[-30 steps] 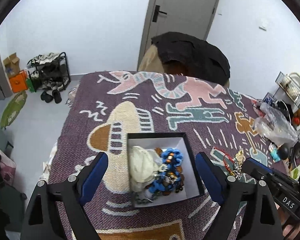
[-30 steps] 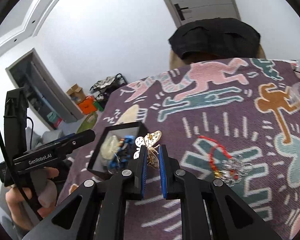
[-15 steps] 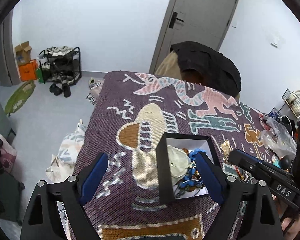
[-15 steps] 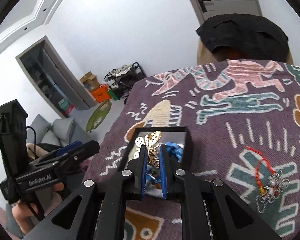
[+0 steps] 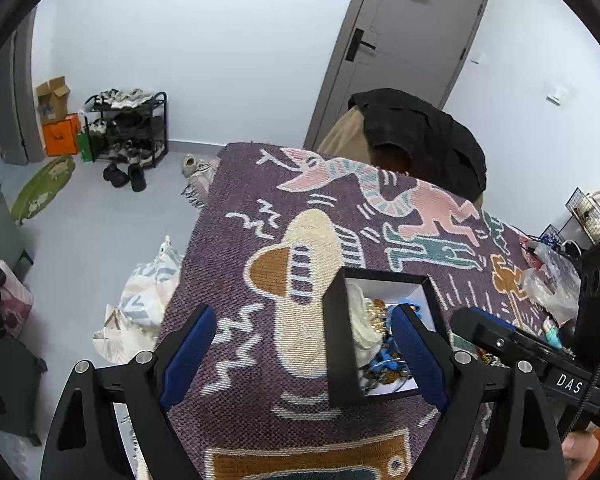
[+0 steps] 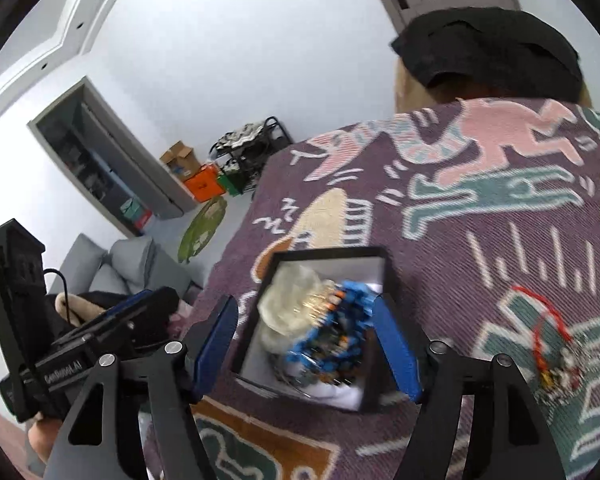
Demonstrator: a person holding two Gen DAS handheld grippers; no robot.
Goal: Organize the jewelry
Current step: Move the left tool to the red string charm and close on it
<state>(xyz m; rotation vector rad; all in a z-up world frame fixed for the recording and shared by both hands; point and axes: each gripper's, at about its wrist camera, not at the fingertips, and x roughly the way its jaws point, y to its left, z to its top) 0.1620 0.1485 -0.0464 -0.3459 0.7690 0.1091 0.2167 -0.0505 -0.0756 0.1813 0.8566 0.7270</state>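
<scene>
Both grippers over the patterned cloth, black box between them; right jaws just opened, nothing gripped.

Purple figured tablecloth (image 5: 300,208) covers the table. Black box (image 6: 374,268) with white lining sits on it, holding a pale cloth bundle (image 6: 292,304), blue beads (image 6: 340,328) and a gold ornament (image 5: 376,312) lying on top of the pile. Right gripper (image 6: 306,346) hangs over the box, jaws just opened wide to either side of the contents, pads pressing on nothing. Left gripper (image 5: 304,354) beside the box, jaws wide apart and empty; its right finger overlaps the box in view, contact unclear. Red-cord charm (image 6: 556,348) lies apart on the cloth, to the right of the box.
</scene>
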